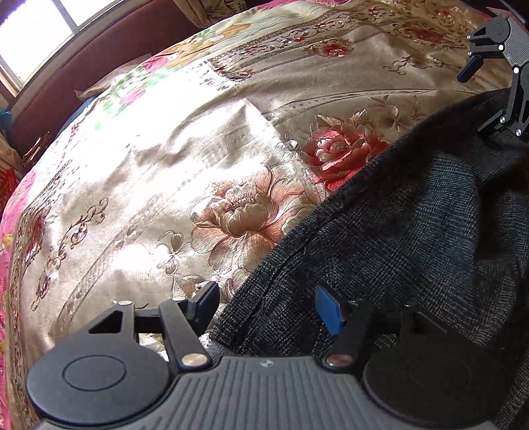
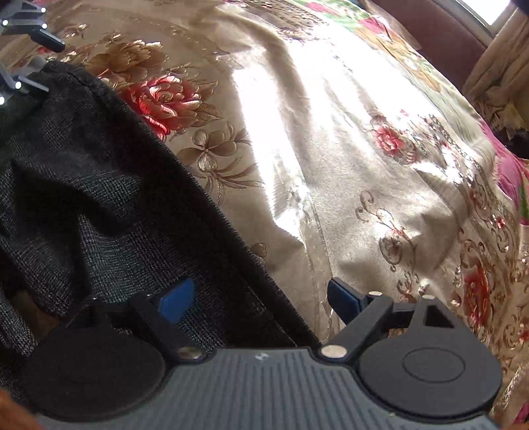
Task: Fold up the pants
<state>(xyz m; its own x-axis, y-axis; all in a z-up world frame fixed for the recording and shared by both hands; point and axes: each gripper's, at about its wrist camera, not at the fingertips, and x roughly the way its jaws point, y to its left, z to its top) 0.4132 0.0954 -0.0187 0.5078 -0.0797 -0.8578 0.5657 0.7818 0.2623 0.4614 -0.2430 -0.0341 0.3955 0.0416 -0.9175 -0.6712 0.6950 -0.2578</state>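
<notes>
The dark grey checked pants (image 1: 413,231) lie on a floral bedspread, filling the right of the left wrist view and the left of the right wrist view (image 2: 82,198). My left gripper (image 1: 267,309) is open, its jaws straddling the pants' hemmed edge, one finger (image 1: 206,304) over the bedspread, the other over the cloth. My right gripper (image 2: 261,299) is open too, straddling the same edge at its other end. Each gripper shows in the other's view, the right one at top right (image 1: 489,66), the left one at top left (image 2: 23,56). Nothing is gripped.
The gold bedspread (image 1: 165,149) with red and pink roses covers the bed, brightly sunlit in the middle. A dark red headboard (image 1: 82,82) and a window (image 1: 39,29) stand behind it. A curtain (image 2: 496,66) hangs at the far right.
</notes>
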